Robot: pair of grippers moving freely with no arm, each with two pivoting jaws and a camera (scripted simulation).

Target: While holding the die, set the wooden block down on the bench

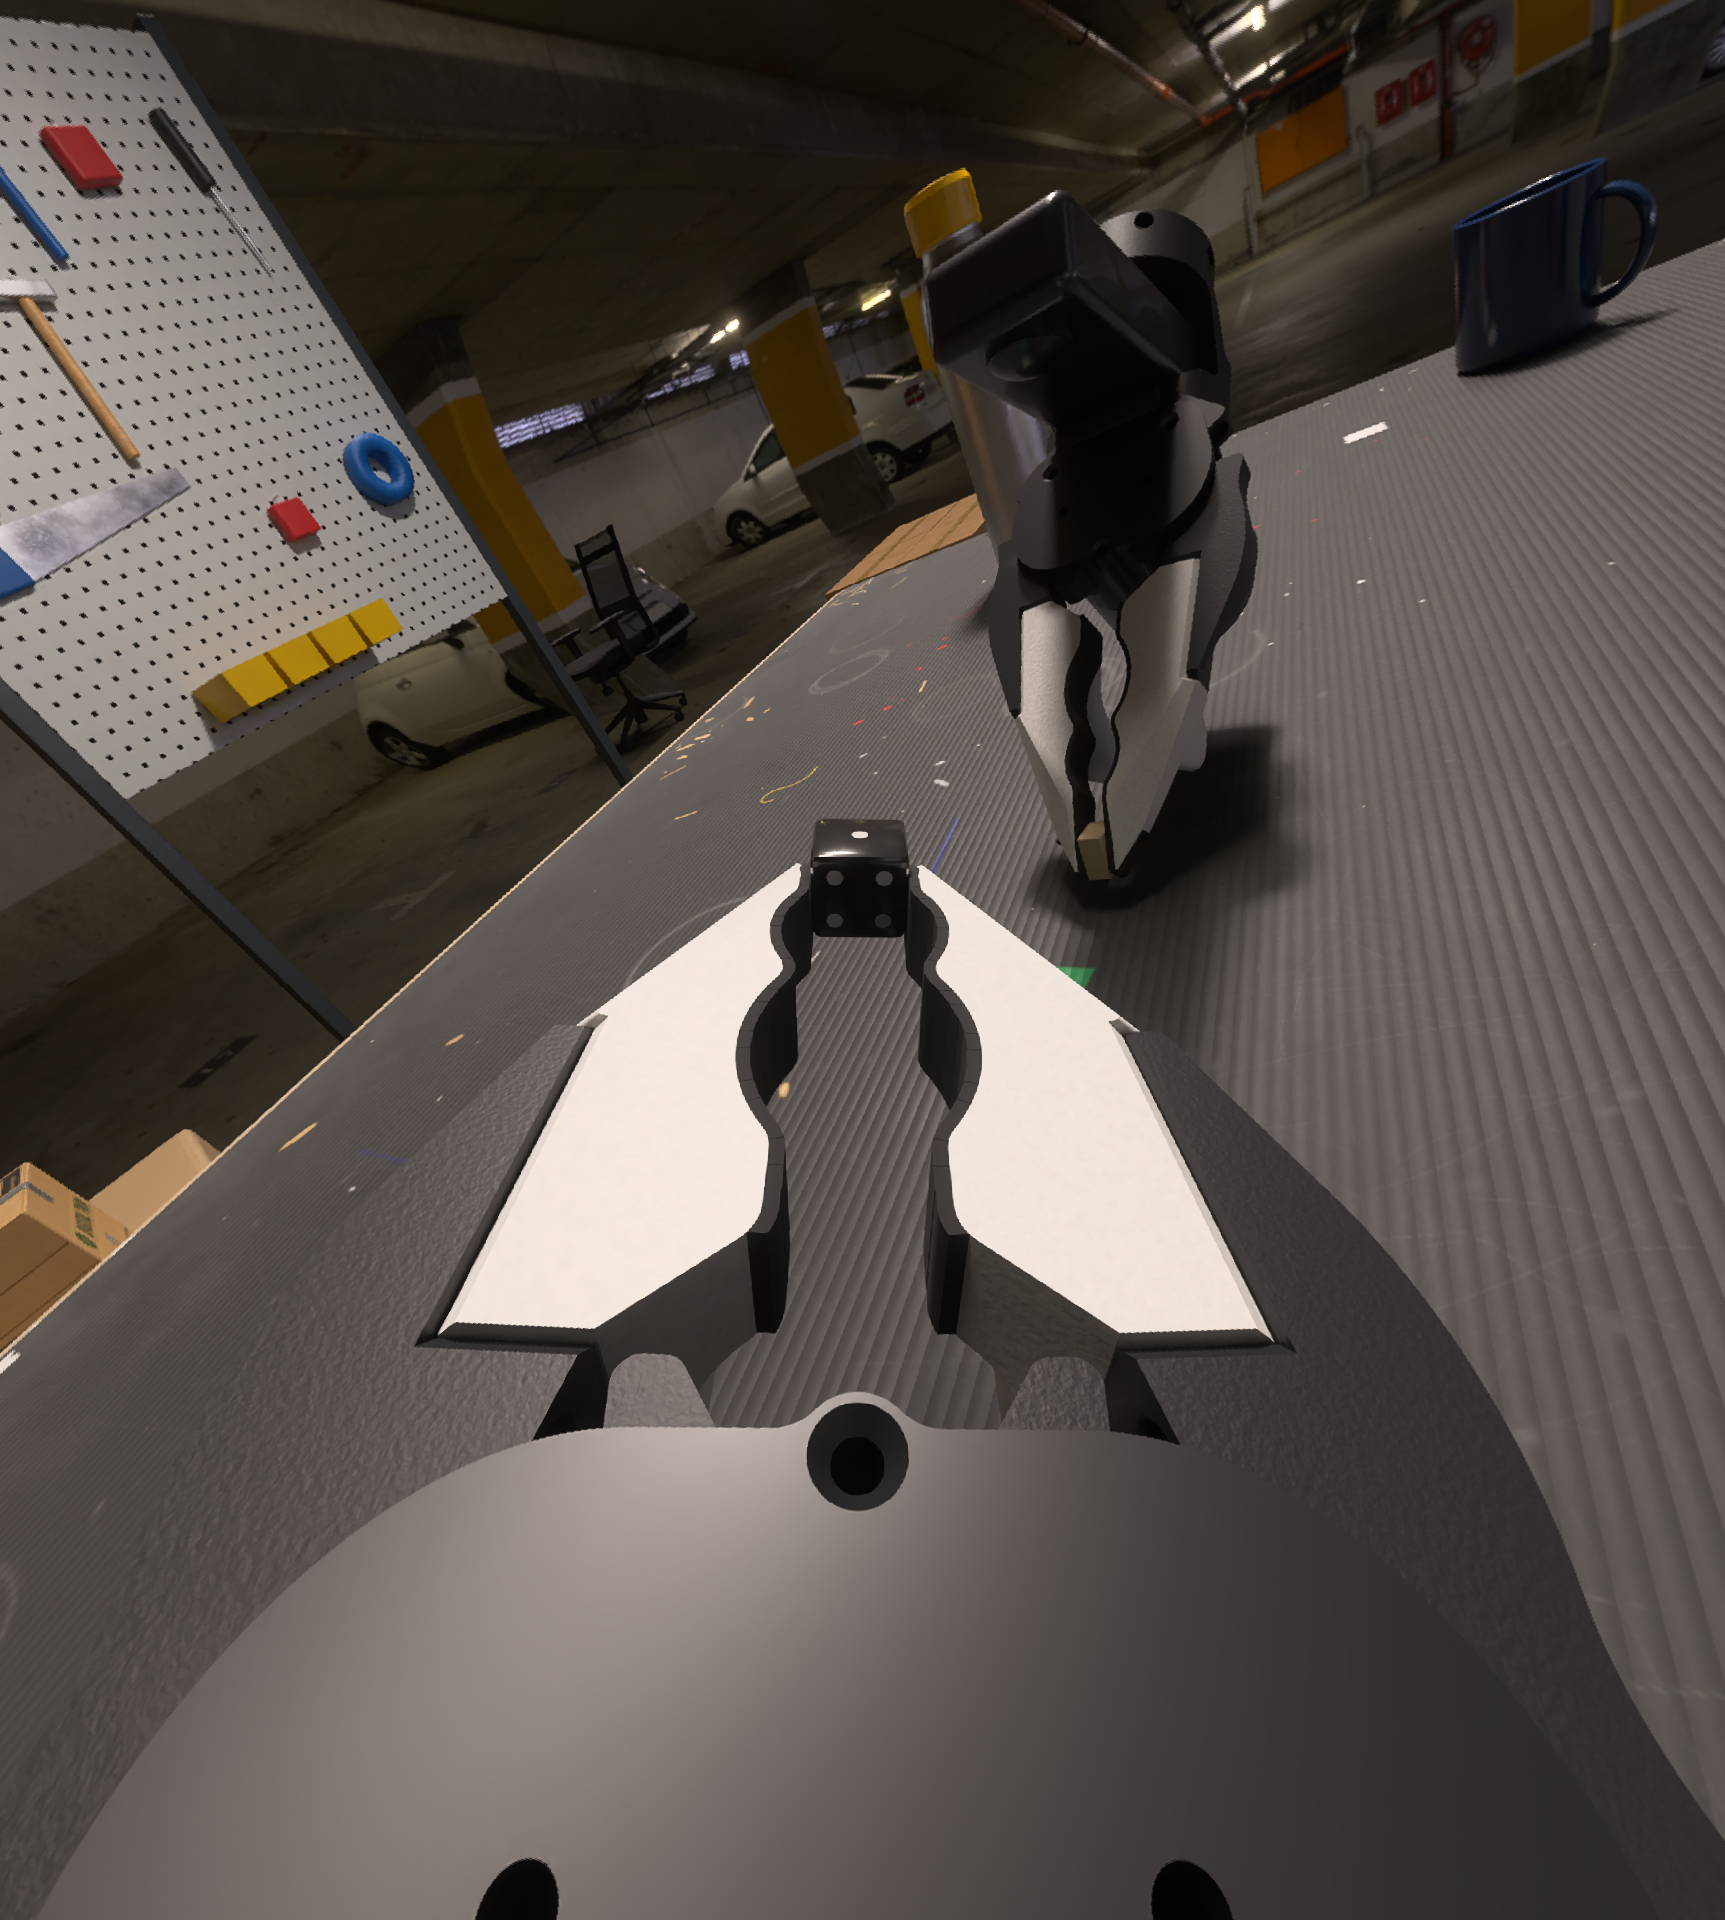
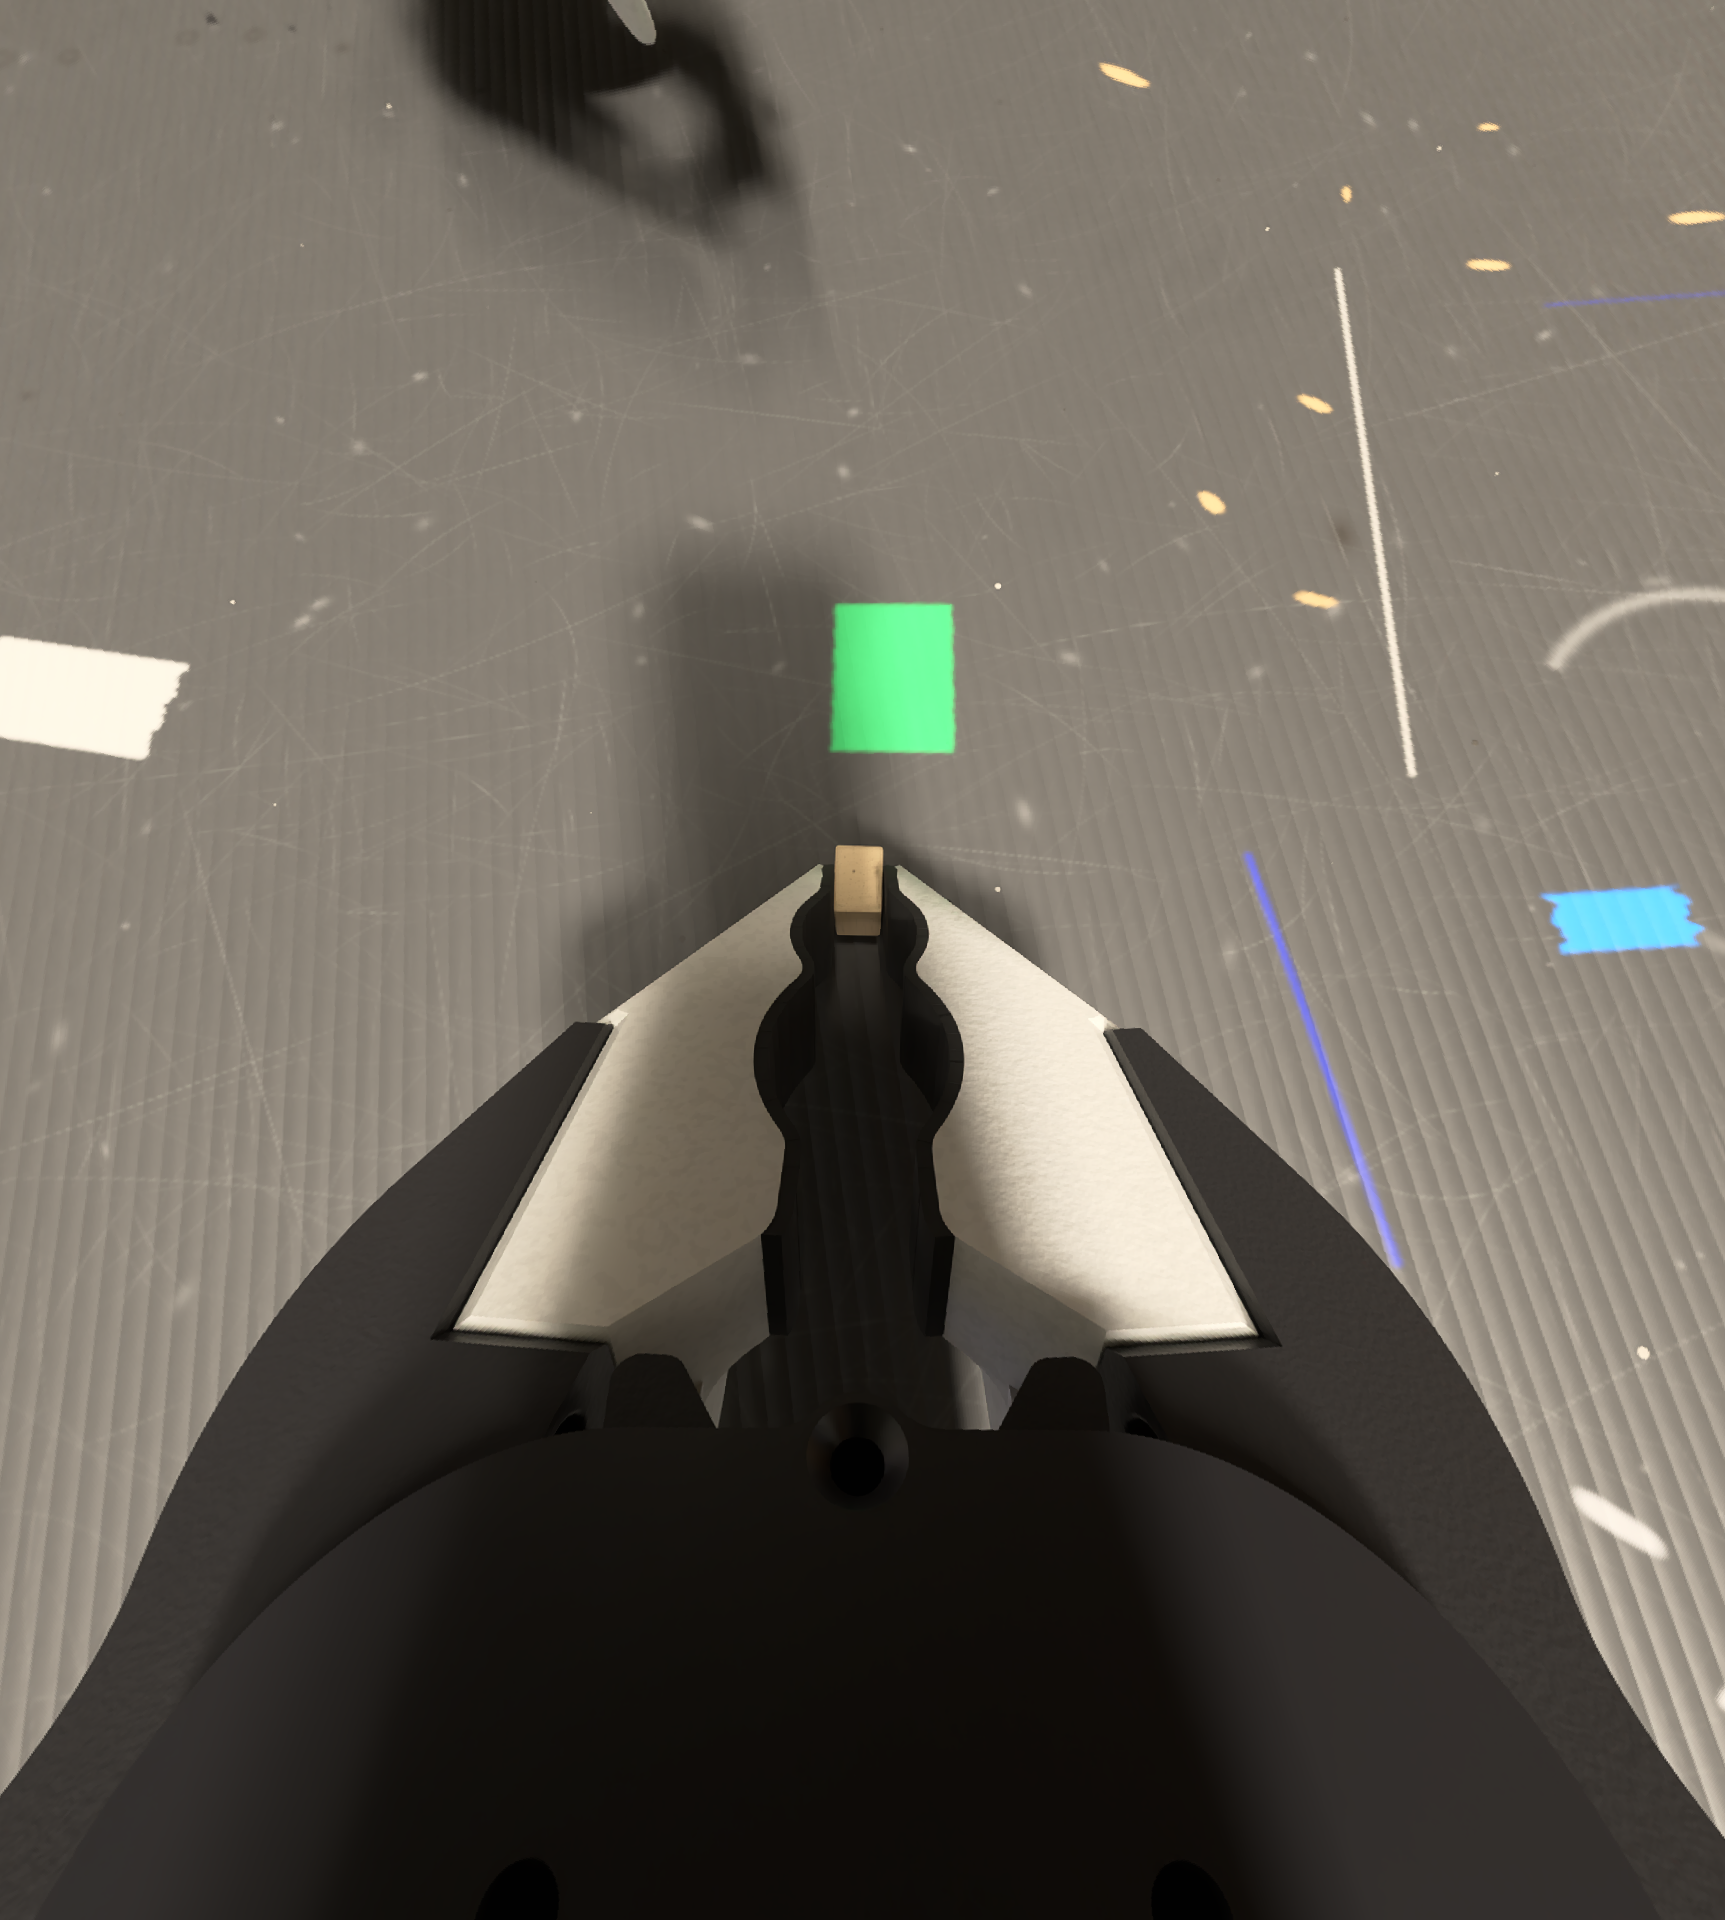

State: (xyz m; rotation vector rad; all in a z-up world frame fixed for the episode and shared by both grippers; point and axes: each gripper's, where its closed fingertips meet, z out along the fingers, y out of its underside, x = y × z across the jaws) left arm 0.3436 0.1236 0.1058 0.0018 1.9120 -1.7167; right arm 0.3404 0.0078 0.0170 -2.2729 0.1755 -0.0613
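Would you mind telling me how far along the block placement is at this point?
Done: the left gripper holds the black die at its fingertips, above the bench. In hand: the right gripper grips the wooden block, tips pointed down close to the bench near a green patch. Left: touching the block down and opening; contact cannot be confirmed yet.

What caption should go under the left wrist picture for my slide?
Left gripper pinches a black die while the right gripper lowers a wooden block to the bench.
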